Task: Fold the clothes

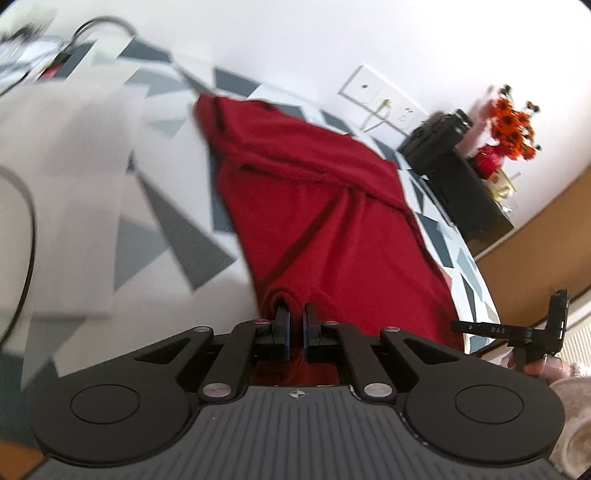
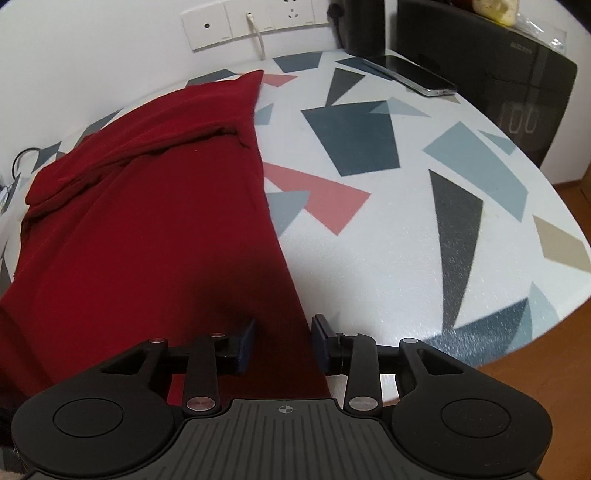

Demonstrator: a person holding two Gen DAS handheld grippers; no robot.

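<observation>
Only the left wrist view is showing the left gripper [image 1: 295,317] pinching a fold of the red garment [image 1: 314,206]; only the right wrist view is showing the right gripper [image 2: 283,332] standing parted over the garment's near edge, pads not pressing, and a phone [image 2: 413,75]. The garment is lying spread on the white table [image 2: 388,240] with coloured shapes, against a white wall with sockets [image 2: 251,22].

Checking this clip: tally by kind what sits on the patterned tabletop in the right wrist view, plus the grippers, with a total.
Dark red fabric garment, spread on the white tabletop with coloured geometric shapes: 1
Black smartphone lying flat: 1
Black handheld grippers, left gripper with fingers pinched on the garment, right gripper with fingers apart: 2
Total: 4
</observation>
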